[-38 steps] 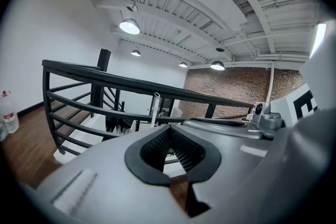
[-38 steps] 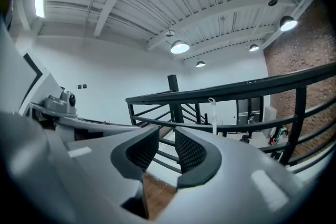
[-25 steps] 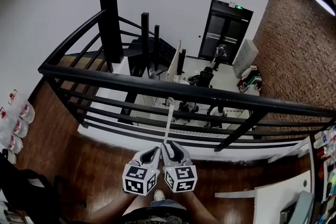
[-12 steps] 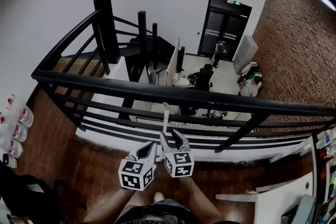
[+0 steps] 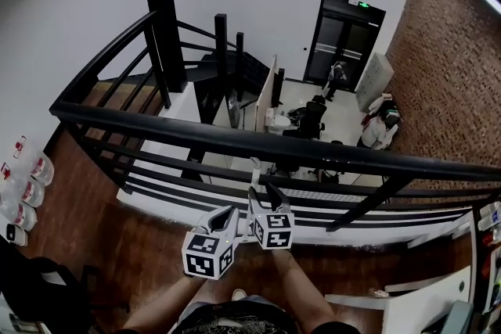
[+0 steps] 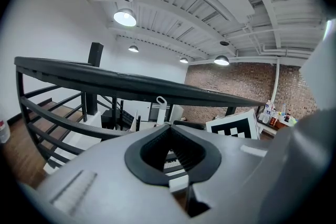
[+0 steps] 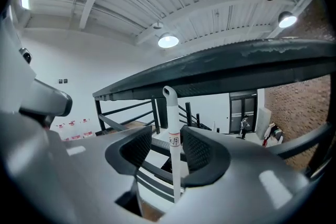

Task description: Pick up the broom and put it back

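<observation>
Right tool (image 7: 171,137) has its jaws opening, and the broom handle (image 7: 172,113) stands upright in the gap with daylight on either side, so nothing is clamping it. Left tool (image 6: 169,128), just beside it on the left, has its tips together on nothing. The handle rises in front of the black railing (image 5: 235,138), its hanging loop ending just under the top rail; whether it leans on a bar I cannot tell, and the brush end is out of sight below. It looks like a thin, smooth, stiff white tube, probably light up top with the weight low, so it may swing or slide in a loose hold. A firm squeeze around the paper label (image 7: 174,140) seems the best place.
</observation>
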